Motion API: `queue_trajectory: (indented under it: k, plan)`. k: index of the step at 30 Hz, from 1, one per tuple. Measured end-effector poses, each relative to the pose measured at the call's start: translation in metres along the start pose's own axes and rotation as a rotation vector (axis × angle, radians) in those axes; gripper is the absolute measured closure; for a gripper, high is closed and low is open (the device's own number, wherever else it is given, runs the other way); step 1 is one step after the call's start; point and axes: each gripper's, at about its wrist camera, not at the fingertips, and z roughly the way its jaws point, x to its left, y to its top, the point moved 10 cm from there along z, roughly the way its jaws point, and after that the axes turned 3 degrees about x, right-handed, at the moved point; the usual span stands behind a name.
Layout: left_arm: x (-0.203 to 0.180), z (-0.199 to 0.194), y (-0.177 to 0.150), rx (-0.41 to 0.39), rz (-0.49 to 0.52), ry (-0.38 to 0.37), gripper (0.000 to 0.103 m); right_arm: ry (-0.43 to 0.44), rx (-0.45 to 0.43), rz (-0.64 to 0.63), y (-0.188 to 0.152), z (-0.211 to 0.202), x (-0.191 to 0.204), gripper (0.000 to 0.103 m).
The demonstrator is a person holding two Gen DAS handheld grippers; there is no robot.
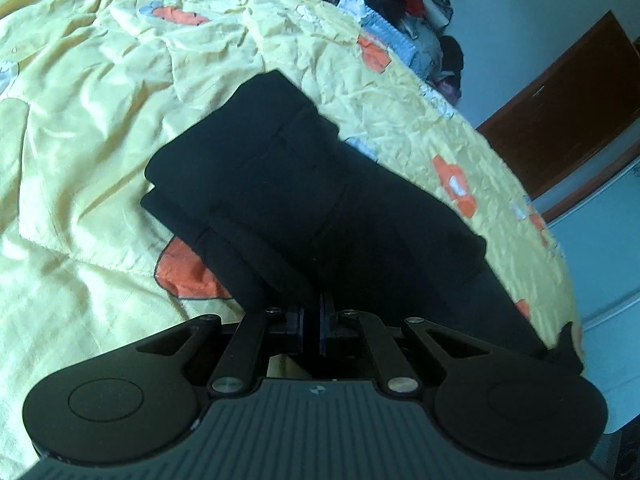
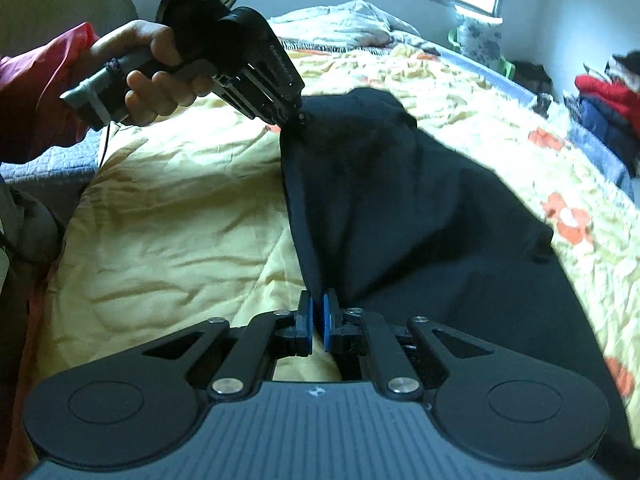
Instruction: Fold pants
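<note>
1. Right gripper (image 2: 316,322): blue pads pinched tight on an edge of the black pants (image 2: 420,208).
2. Left gripper (image 2: 298,120), held in a hand (image 2: 148,76), clamps the same raised edge farther along; cloth stretches between the two.
3. Rest of the pants drapes right, onto the yellow quilt (image 2: 180,208).
4. Clothes pile (image 2: 608,108) beyond the bed.
</note>
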Motion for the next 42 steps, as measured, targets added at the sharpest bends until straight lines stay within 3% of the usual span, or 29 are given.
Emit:
queue_trajectory:
  k: [4, 5, 15, 18, 22, 25, 32, 36, 39, 42]
  plan:
    - [-0.001, -0.005, -0.002, -0.008, 0.023, 0.026, 0.089, 0.004, -0.025, 0.049, -0.002, -0.004, -0.002, 0.098]
    - [-0.002, -0.008, -0.001, -0.011, 0.027, 0.036, 0.082, 0.001, -0.032, 0.058, -0.003, -0.005, -0.002, 0.098]
    - [-0.016, -0.045, 0.001, -0.119, 0.105, 0.137, 0.081, -0.046, -0.078, 0.073, -0.006, -0.011, 0.001, 0.097]
    - [-0.03, -0.051, 0.002, -0.161, 0.139, 0.136, 0.081, -0.035, -0.098, 0.122, -0.011, -0.023, -0.001, 0.097]
    - [-0.063, -0.041, -0.006, -0.159, 0.21, 0.072, 0.081, -0.078, -0.137, 0.225, -0.026, -0.056, -0.016, 0.096]
    - [-0.093, -0.022, -0.022, -0.104, 0.271, -0.003, 0.08, -0.162, -0.165, 0.349, -0.049, -0.089, -0.041, 0.096]
    - [-0.176, 0.024, -0.081, 0.08, 0.5, -0.216, 0.077, -0.462, -0.127, 0.65, -0.141, -0.165, -0.108, 0.096]
    - [-0.213, 0.038, -0.118, 0.154, 0.663, -0.317, 0.069, -0.55, -0.106, 0.836, -0.197, -0.187, -0.131, 0.096]
    - [-0.231, 0.048, -0.136, 0.174, 0.778, -0.348, 0.066, -0.58, -0.16, 0.988, -0.228, -0.204, -0.146, 0.096]
    - [-0.238, 0.063, -0.148, 0.203, 0.84, -0.349, 0.066, -0.634, -0.205, 1.086, -0.238, -0.222, -0.166, 0.095]
